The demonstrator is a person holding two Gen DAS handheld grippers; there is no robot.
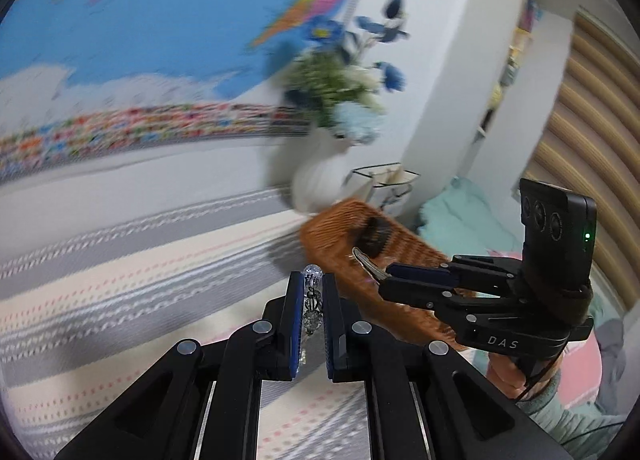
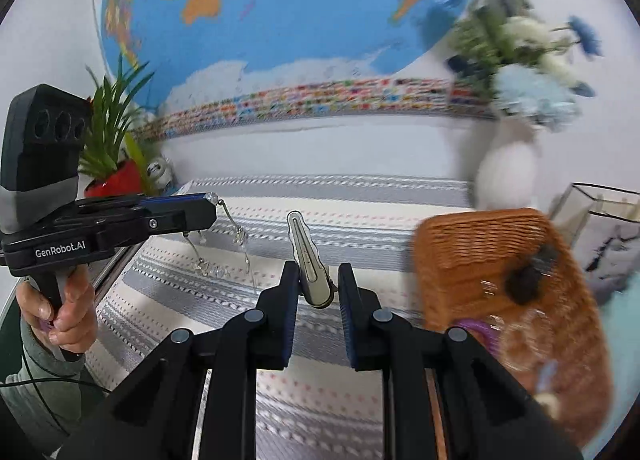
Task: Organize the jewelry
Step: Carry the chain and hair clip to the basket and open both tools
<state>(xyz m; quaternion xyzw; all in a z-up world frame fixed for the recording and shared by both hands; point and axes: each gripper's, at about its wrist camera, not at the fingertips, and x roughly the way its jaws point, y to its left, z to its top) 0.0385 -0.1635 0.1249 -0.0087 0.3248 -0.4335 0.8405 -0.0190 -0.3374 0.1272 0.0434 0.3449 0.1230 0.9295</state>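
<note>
left claw closed tight on limp, light, fragile bead chain, pinched near one end, rest dangling | right claw clamps stiff, slick metal hair clip at hinge end | both above counter, beside wicker basket

White wall carrying a large world map edged below by a band of flags. Striped grey-and-cream tablecloth covers the table. At right, slatted beige blind and teal bedding.
</note>
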